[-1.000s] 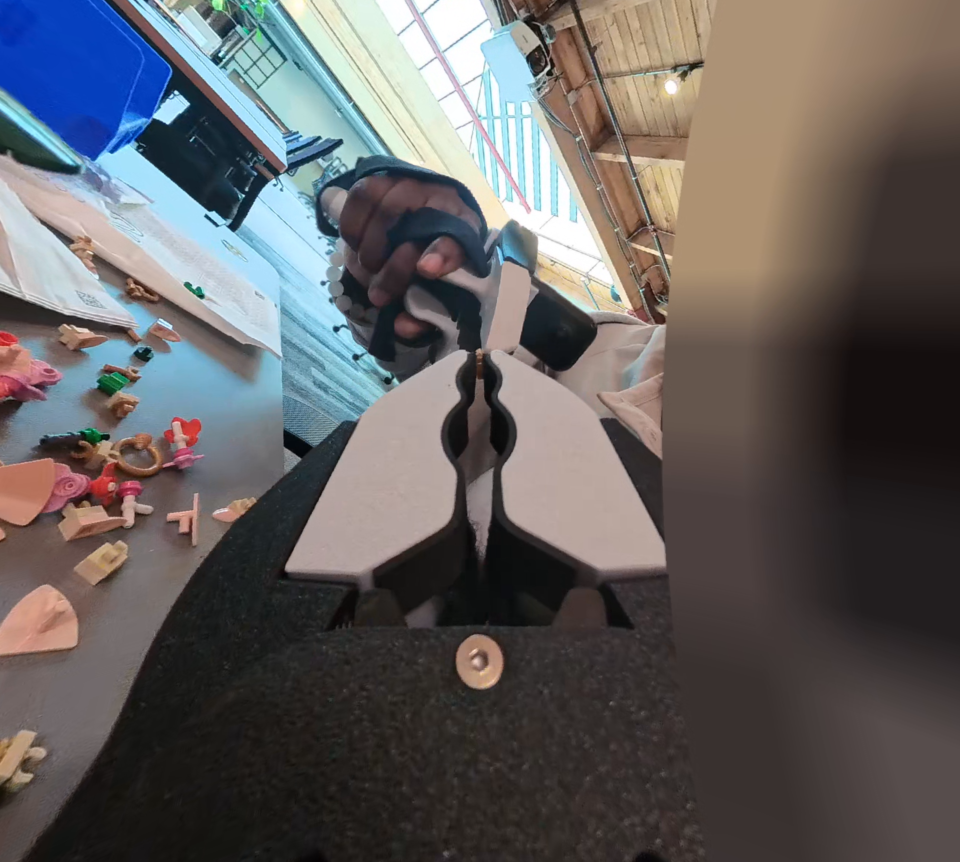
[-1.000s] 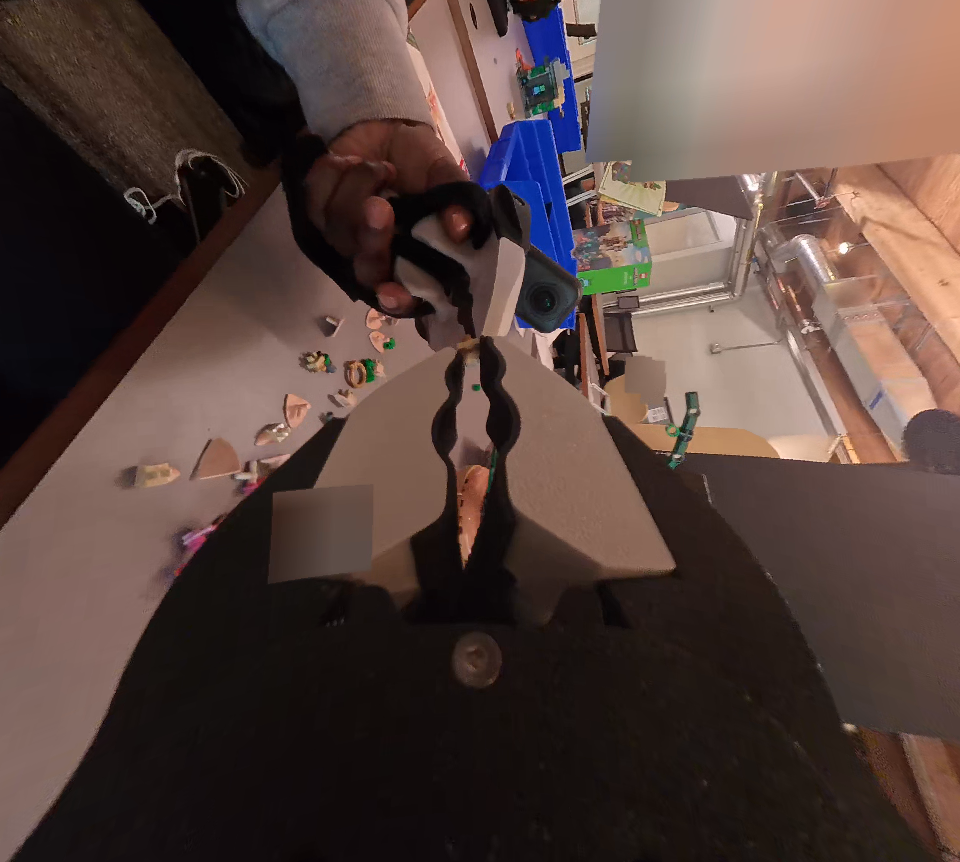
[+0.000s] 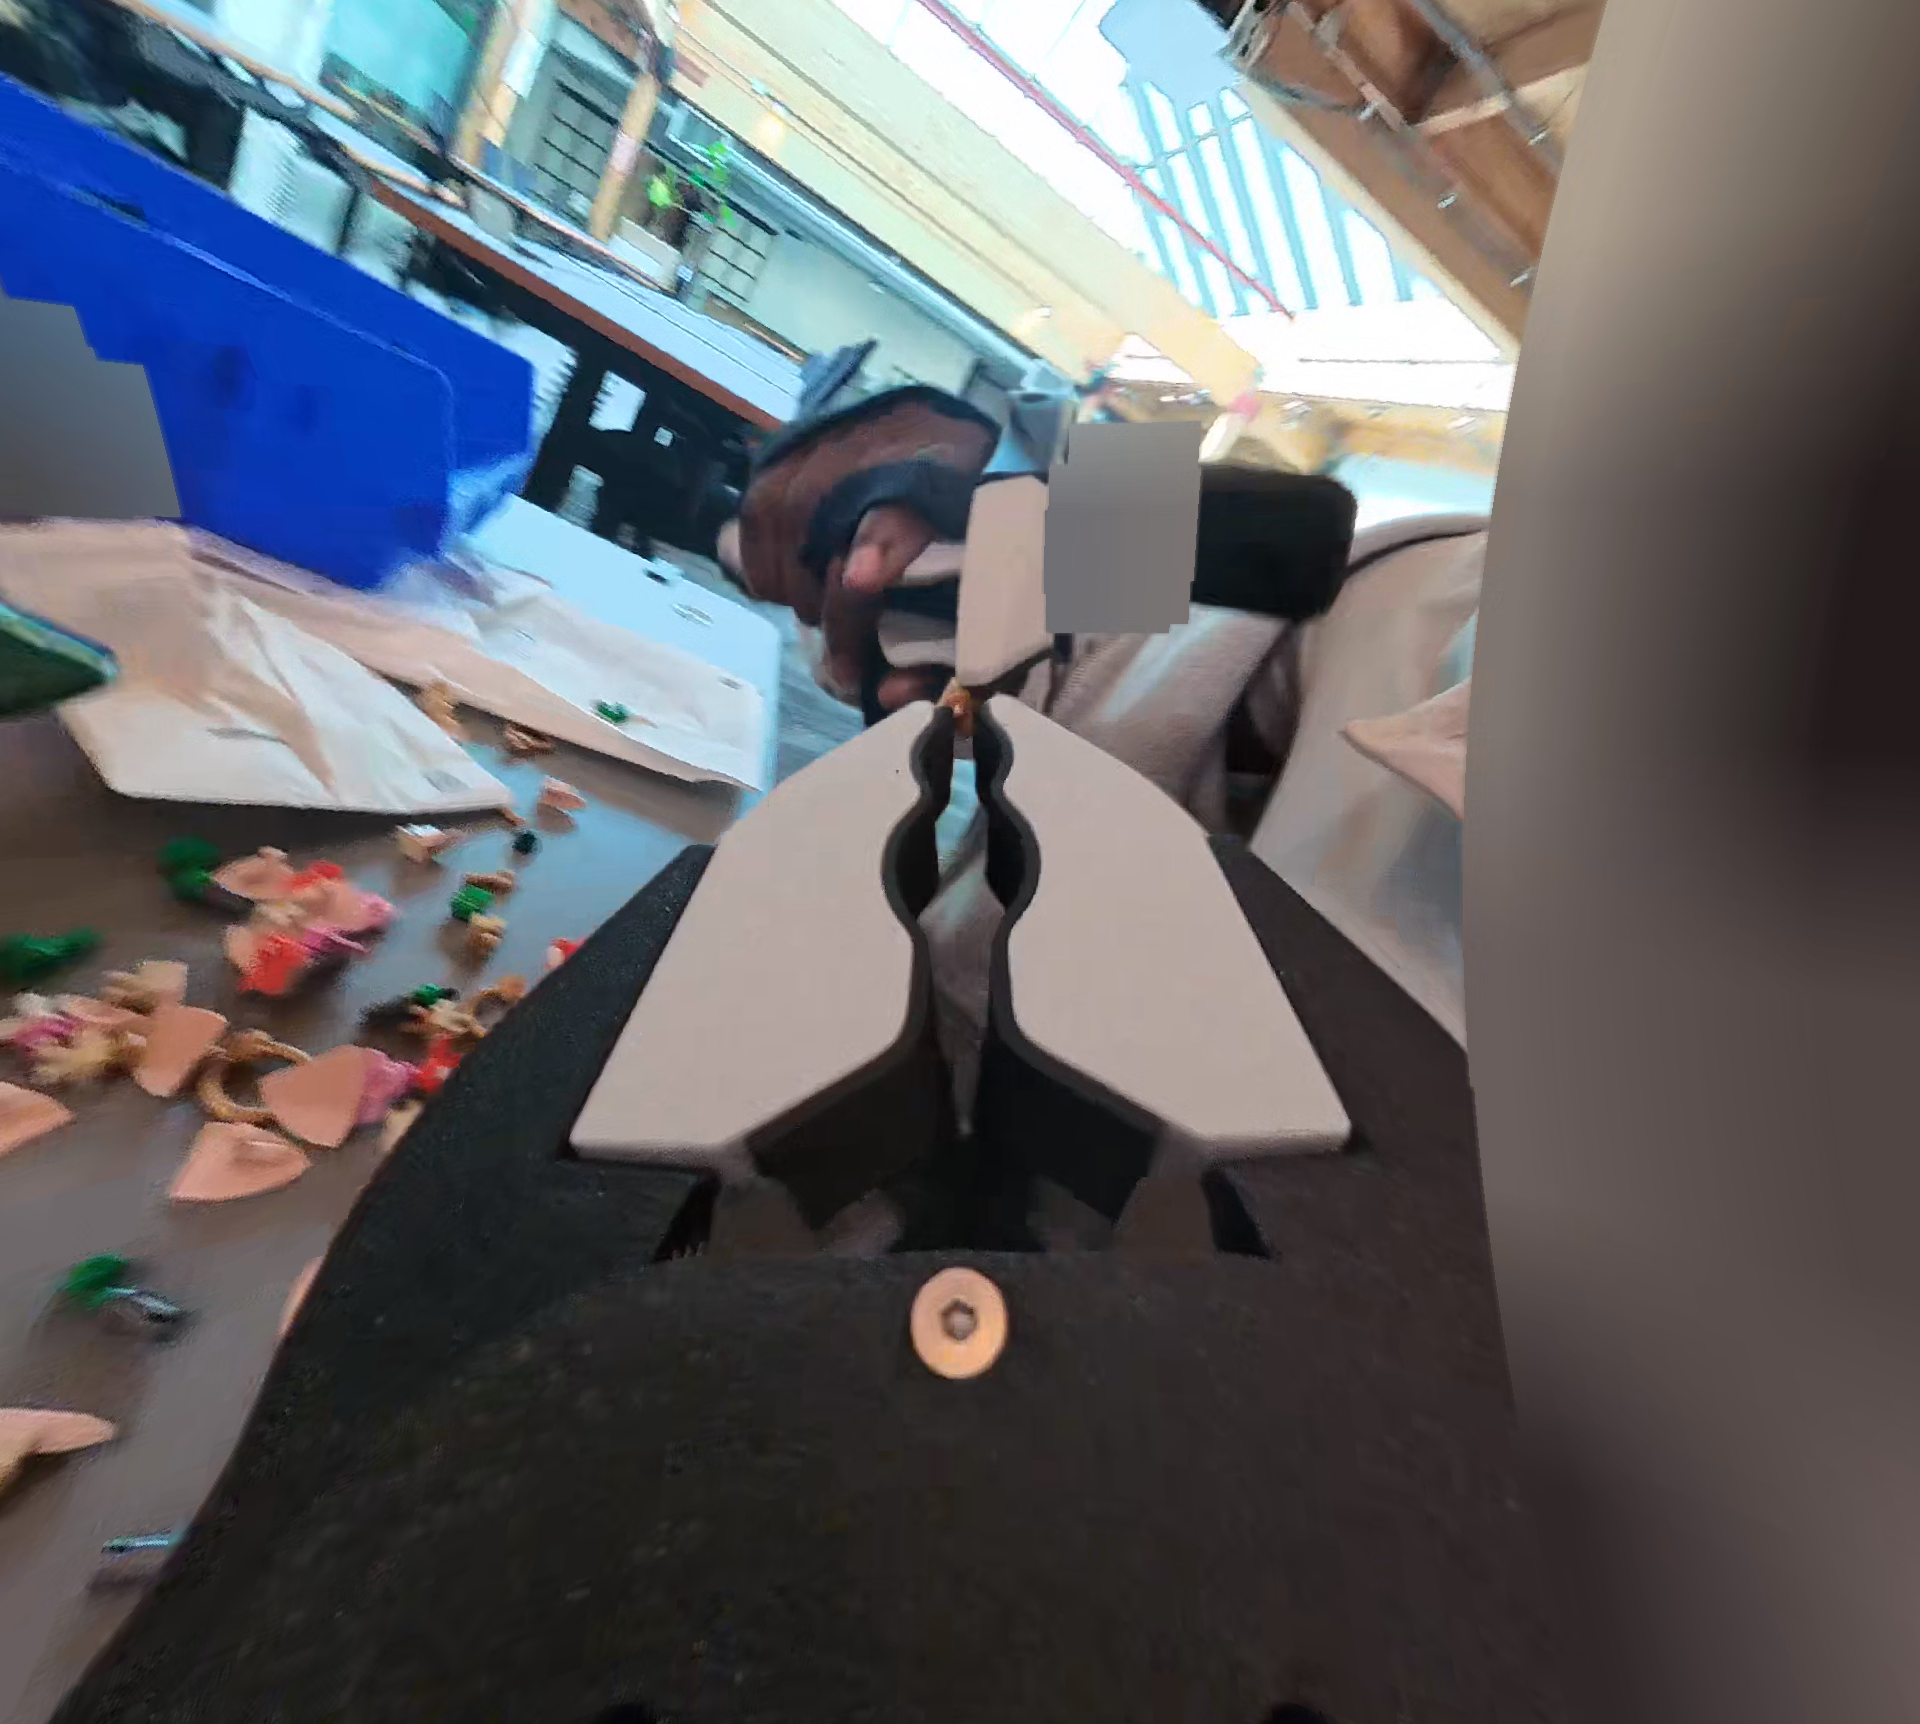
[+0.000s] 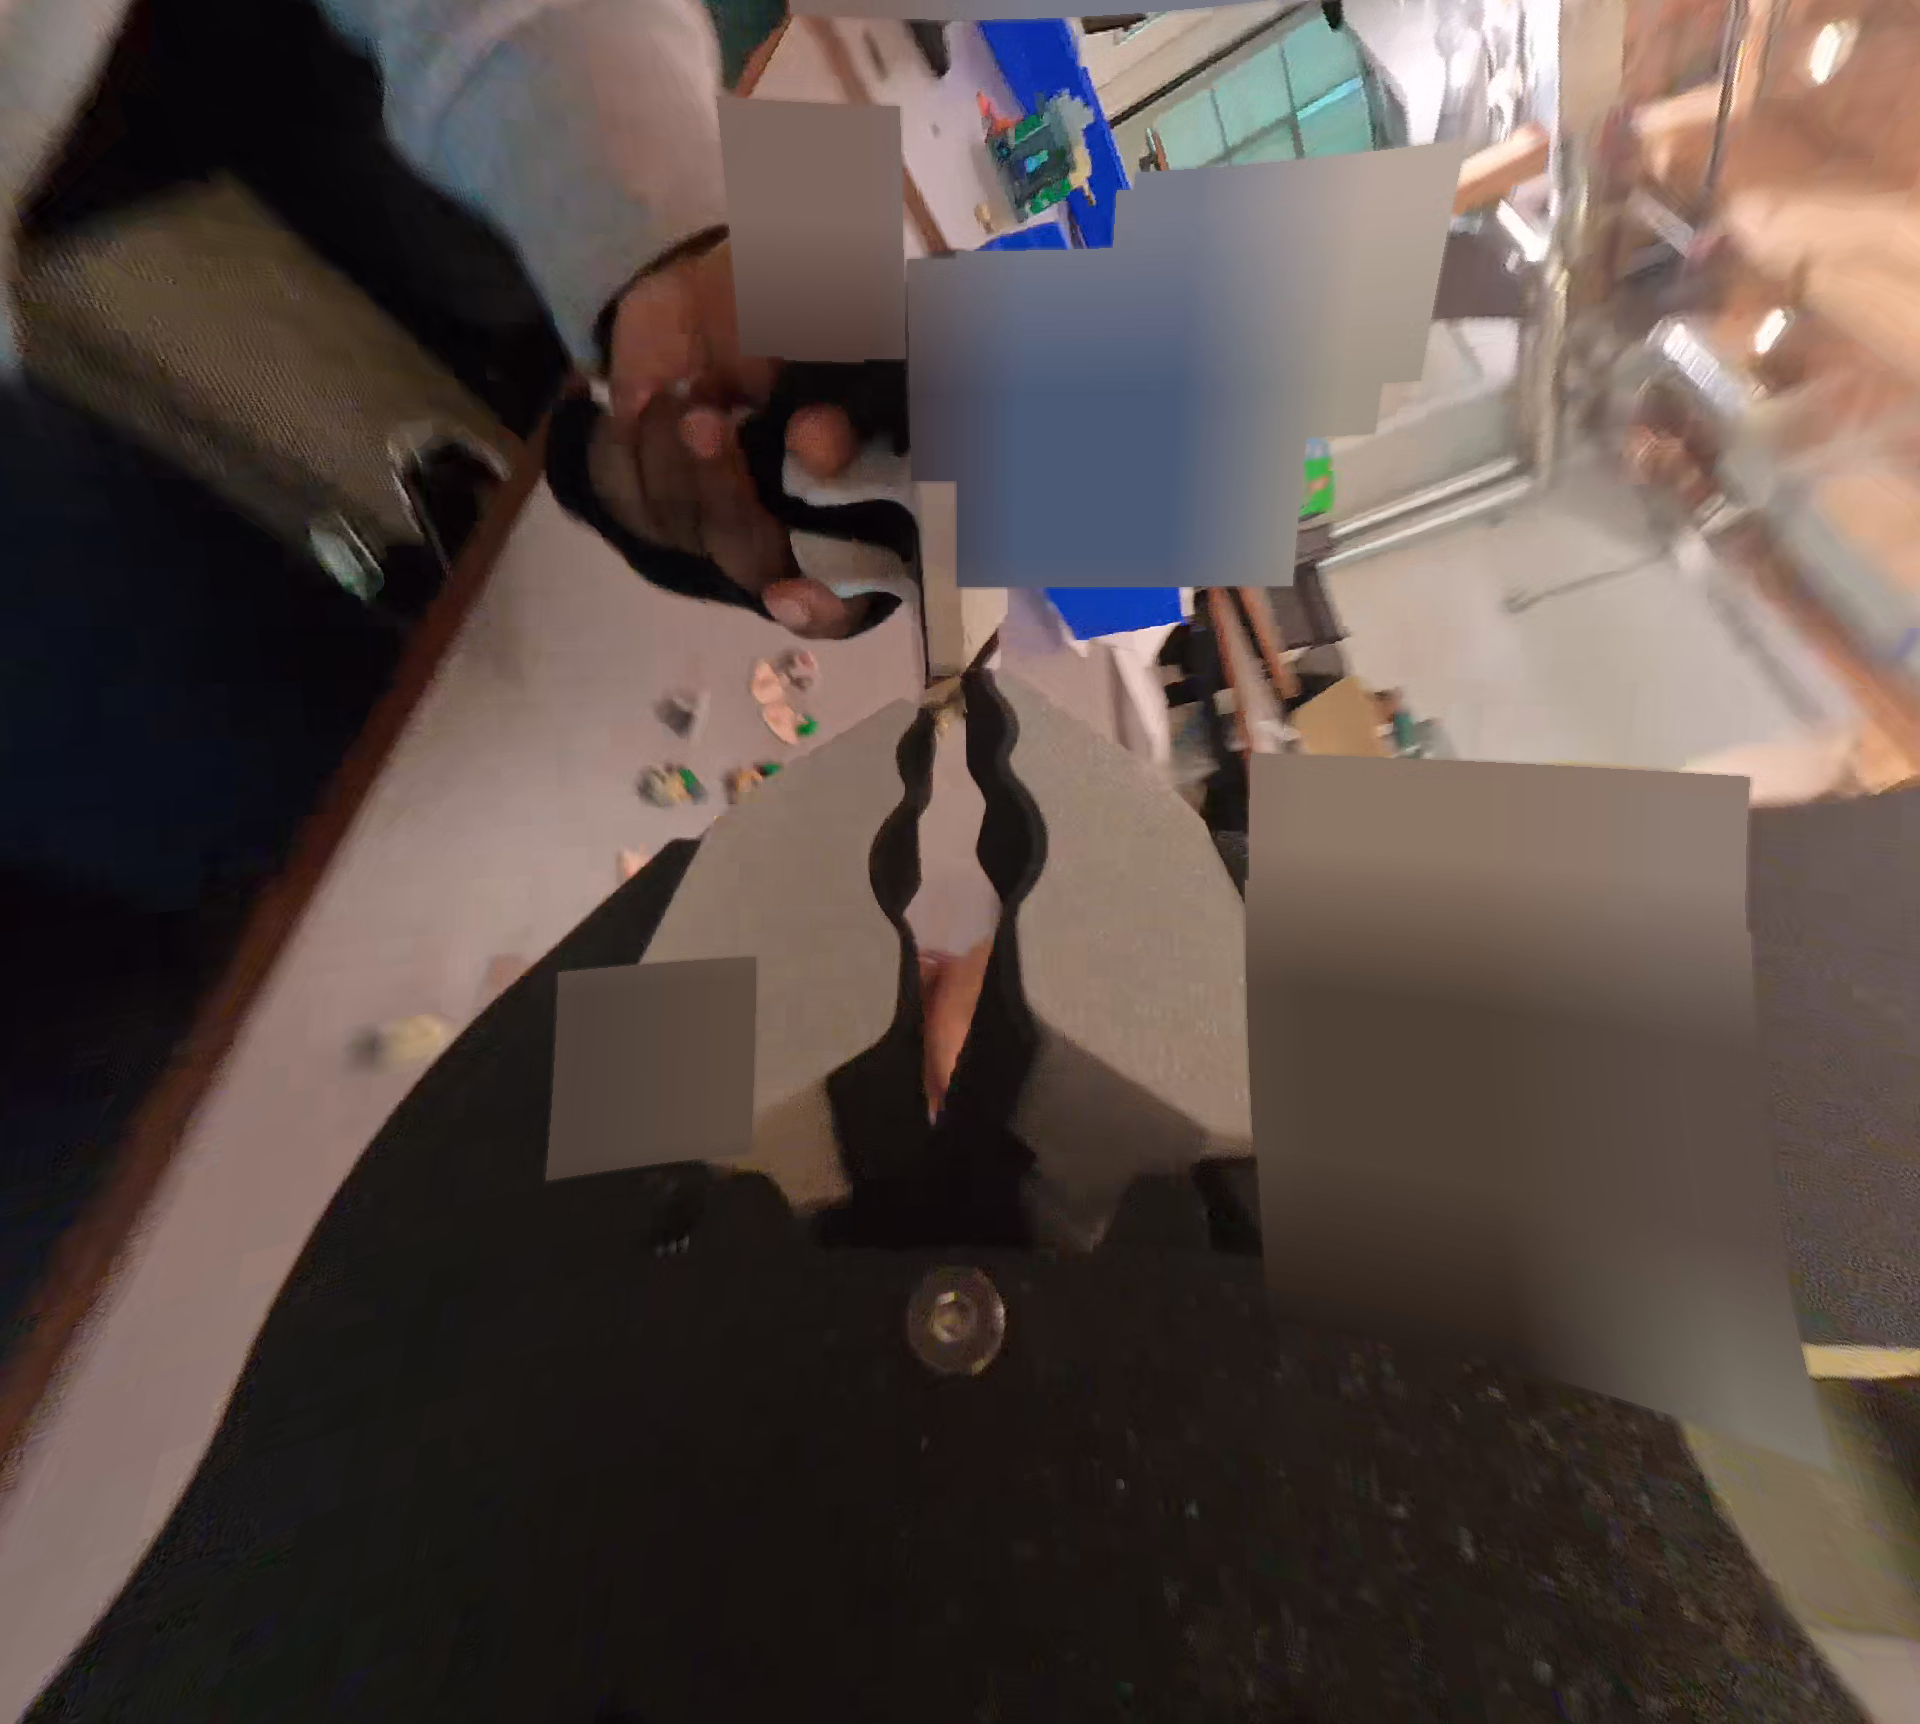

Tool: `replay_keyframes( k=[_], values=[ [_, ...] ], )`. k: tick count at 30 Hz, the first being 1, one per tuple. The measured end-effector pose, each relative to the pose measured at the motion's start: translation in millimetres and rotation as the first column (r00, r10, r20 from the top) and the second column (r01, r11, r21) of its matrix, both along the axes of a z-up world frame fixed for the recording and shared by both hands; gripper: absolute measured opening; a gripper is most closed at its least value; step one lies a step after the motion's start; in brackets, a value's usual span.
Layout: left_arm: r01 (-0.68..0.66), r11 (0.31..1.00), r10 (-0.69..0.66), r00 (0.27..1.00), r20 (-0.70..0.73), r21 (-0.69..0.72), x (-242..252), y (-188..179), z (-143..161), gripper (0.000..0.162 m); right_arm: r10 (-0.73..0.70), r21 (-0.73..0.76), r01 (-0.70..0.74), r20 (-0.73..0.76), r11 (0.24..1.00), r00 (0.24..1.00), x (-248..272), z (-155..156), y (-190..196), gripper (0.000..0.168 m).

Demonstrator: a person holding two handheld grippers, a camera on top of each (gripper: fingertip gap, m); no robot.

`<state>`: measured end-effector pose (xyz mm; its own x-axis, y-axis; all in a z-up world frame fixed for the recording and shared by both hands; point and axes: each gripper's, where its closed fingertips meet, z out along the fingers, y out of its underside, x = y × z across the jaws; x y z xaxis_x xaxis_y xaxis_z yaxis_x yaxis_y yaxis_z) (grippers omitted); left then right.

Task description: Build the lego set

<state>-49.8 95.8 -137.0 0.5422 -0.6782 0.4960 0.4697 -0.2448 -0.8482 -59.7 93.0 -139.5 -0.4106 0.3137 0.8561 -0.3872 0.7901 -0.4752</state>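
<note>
Both grippers are raised off the table, tips meeting in mid-air. The left grey two-finger gripper (image 3: pixel 961 718) is pinched on a tiny tan-gold lego piece (image 3: pixel 958 704) at the very tips. The right grey two-finger gripper (image 4: pixel 948 706) is nearly closed on a small pale lego piece (image 4: pixel 945 710); the frame is blurred, so the grip looks likely but not certain. In each view the other gripper's tip touches the held piece, so this is probably a mating step.

Risks: both pieces are held by the extreme fingertips, so a sideways push while pressing them together could twist one out. A dropped piece would fall toward the lap or floor, since the join sits close to the brown wooden table edge (image 4: pixel 343 770), not over the middle. Motion blur suggests fast movement, which makes misalignment more likely.

Room: open air around the tips, nothing crowding them. The loose pink, red, green and tan lego parts (image 3: pixel 301 931) lie scattered on the grey tabletop (image 3: pixel 145 1196), well below and to the side. White paper sheets (image 3: pixel 260 718) and a blue plastic bin (image 3: pixel 312 417) sit farther back, clear of the work. The person's gloved hand (image 3: pixel 862 531) is just behind the right gripper.
</note>
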Motion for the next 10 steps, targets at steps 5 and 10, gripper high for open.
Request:
replay_keyframes(
  k=[5, 10],
  values=[
    [-0.202, 0.960, 0.256, 0.913, -0.316, 0.195, -6, 2, 2, 0.001, 0.146, -0.603, 0.095, 0.338, 0.792, 0.930, -2, 0, -1, 0.005],
    [-0.253, 0.927, 0.356, 0.823, -0.442, 0.276, -10, -2, -3, 0.000, 0.365, -0.832, 0.192, 0.421, 0.521, 0.830, 1, 2, -5, 0.004]
  ],
)
